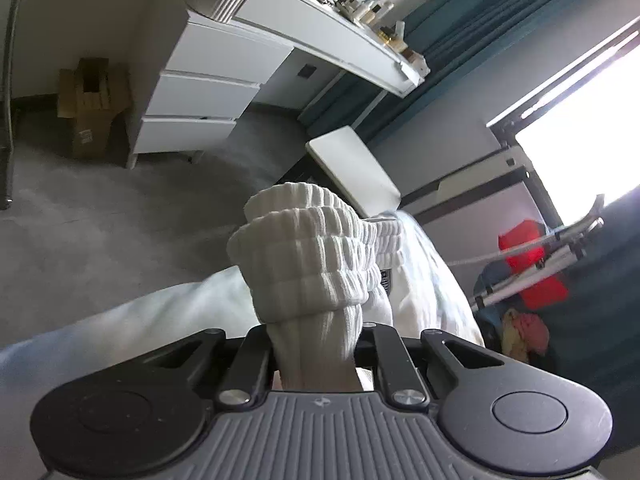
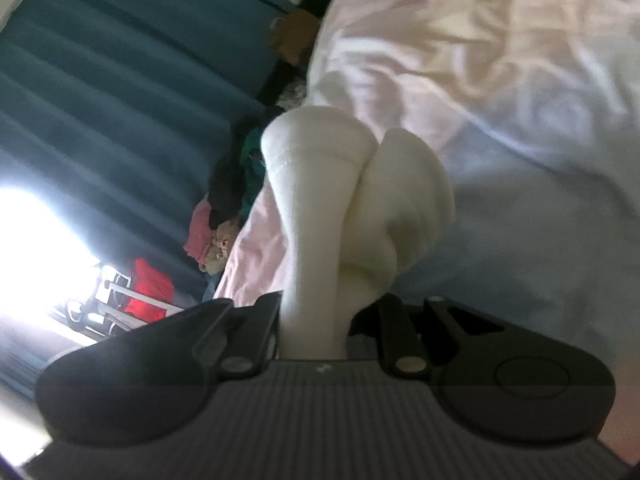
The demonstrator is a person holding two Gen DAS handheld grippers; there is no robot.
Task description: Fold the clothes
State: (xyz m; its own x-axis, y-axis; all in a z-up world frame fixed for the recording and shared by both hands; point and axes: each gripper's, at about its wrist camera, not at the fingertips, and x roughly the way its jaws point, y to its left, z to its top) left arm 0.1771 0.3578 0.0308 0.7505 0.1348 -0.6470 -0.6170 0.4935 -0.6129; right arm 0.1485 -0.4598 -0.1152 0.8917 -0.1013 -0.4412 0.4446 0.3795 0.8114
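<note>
A pair of white socks is stretched between my two grippers above the bed. In the left wrist view the ribbed cuffs [image 1: 308, 256] bunch up just past my left gripper [image 1: 316, 360], which is shut on them; the sock fabric hides the fingertips. In the right wrist view the two rounded toe ends [image 2: 360, 192] stick out from my right gripper [image 2: 316, 332], shut on the socks lower down. That view is blurred. Pale bedding [image 2: 500, 100] lies under and behind the socks.
A white desk with drawers [image 1: 200, 92] and a cardboard box [image 1: 92, 108] stand across the grey carpet [image 1: 120, 208]. A white board [image 1: 356, 168] leans by the bed. Beside the teal curtain [image 2: 120, 80] are a clothes pile [image 2: 224, 216] and a drying rack with a red garment [image 1: 528, 264].
</note>
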